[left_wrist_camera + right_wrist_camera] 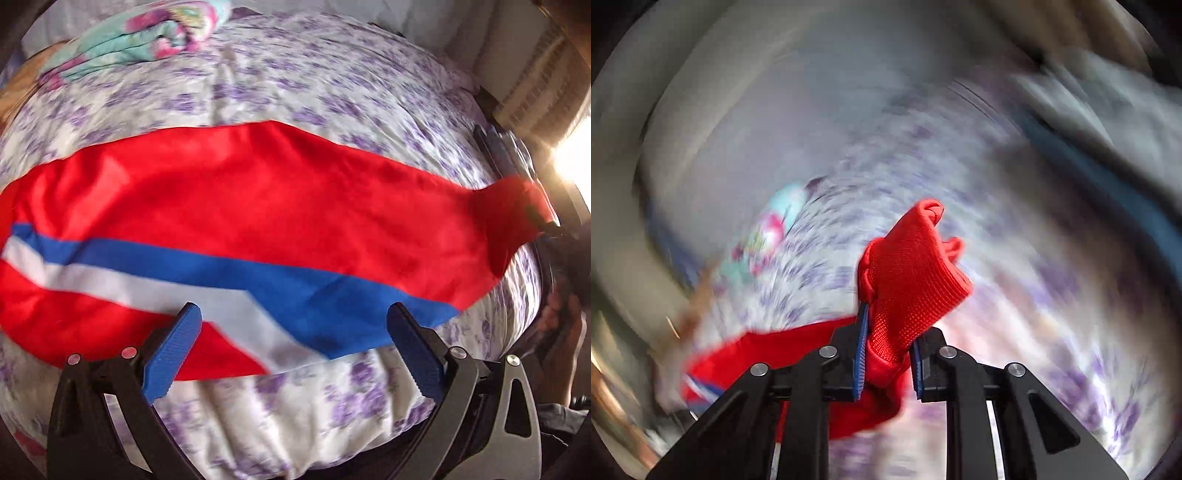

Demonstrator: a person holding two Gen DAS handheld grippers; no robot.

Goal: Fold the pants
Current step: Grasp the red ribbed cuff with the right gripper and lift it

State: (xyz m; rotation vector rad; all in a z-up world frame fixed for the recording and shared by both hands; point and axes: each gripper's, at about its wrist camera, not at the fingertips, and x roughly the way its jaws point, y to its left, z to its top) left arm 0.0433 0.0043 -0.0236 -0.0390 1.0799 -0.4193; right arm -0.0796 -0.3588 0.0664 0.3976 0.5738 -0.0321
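The red pants (258, 206) with a blue and white side stripe lie stretched across the bed in the left wrist view. My left gripper (295, 314) is open just above their near edge, its blue pads on either side of the stripe. My right gripper (886, 350) is shut on a bunched red end of the pants (908, 277) and lifts it off the bed. In the left wrist view that gripper (543, 218) shows at the far right, holding the pants' raised end.
The bed has a white sheet with purple flowers (295, 74). A folded teal and pink blanket (147, 40) lies at the far left corner. The bed's right edge and a bright window (569, 158) are at the right. The right wrist view is heavily motion-blurred.
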